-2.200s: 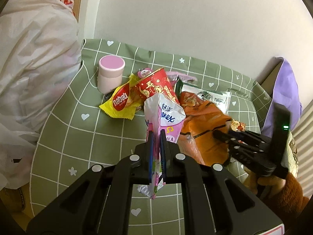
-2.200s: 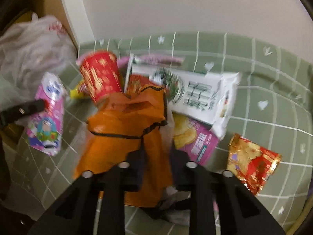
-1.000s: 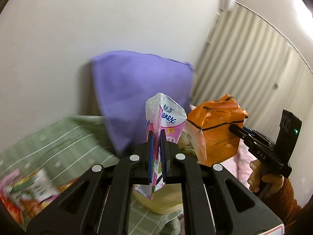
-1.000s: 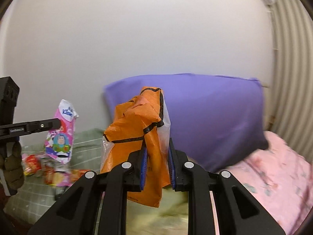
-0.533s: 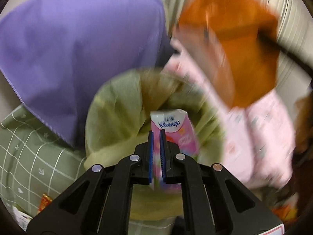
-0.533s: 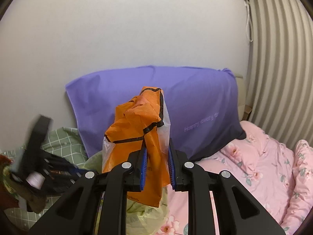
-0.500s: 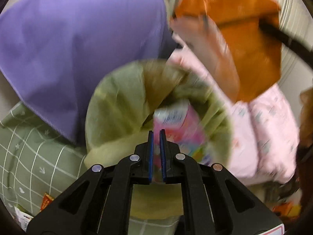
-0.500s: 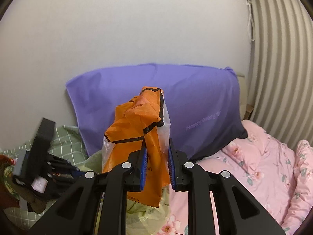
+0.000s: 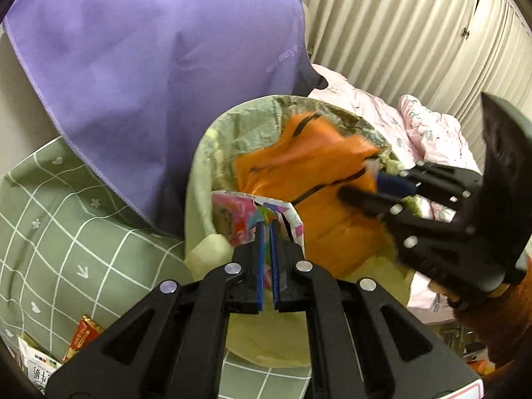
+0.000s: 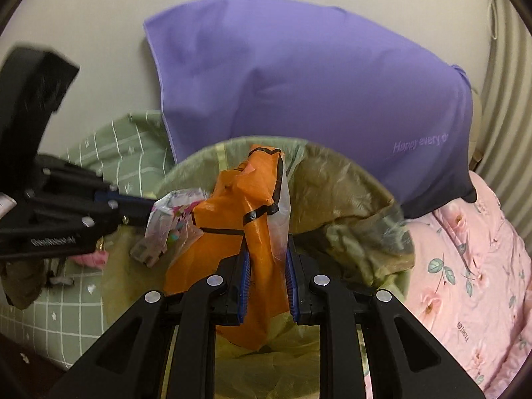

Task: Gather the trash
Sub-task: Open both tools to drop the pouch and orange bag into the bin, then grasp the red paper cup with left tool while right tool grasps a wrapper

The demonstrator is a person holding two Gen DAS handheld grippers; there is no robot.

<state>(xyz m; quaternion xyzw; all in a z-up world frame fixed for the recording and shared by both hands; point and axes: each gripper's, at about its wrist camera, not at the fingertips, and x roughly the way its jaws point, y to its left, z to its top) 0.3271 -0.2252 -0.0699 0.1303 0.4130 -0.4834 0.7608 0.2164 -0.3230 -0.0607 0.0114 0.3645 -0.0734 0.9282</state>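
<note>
A: Trash is over the bin now. The right gripper [image 10: 265, 282] clamps the orange plastic bag [image 10: 246, 206] between its blue pads, and the bag hangs inside the mouth of the bin liner [image 10: 349, 199], its lower end below the rim.

B: And the left gripper [image 9: 267, 266]?

A: Its jaws are pressed together. The pink Kleenex tissue pack [image 9: 246, 216] sits right at the fingertips, just inside the liner's near edge and beside the orange bag. Whether the pads nip a fold of its wrapper or the pack lies loose cannot be told; the right wrist view shows the pack at the left gripper's tips, but it is blurred there.

B: So how should the drop go?

A: The person probably does best to spread the right gripper's pads only while the bag is well inside the rim. It is light, crumpled film, so it may cling to a pad or catch on the liner's folded edge; a small shake downward would likely free it.

B: Risks?

A: The two grippers crowd one opening, and the right one reaches across close to the left in the left wrist view. Letting go one at a time seems safer. The liner also looks slack, so a push on the rim could fold it shut.

B: After that?

A: More wrappers [image 9: 79, 335] lie on the green checked bedspread [image 9: 66, 216], so the job looks far from done.
</note>
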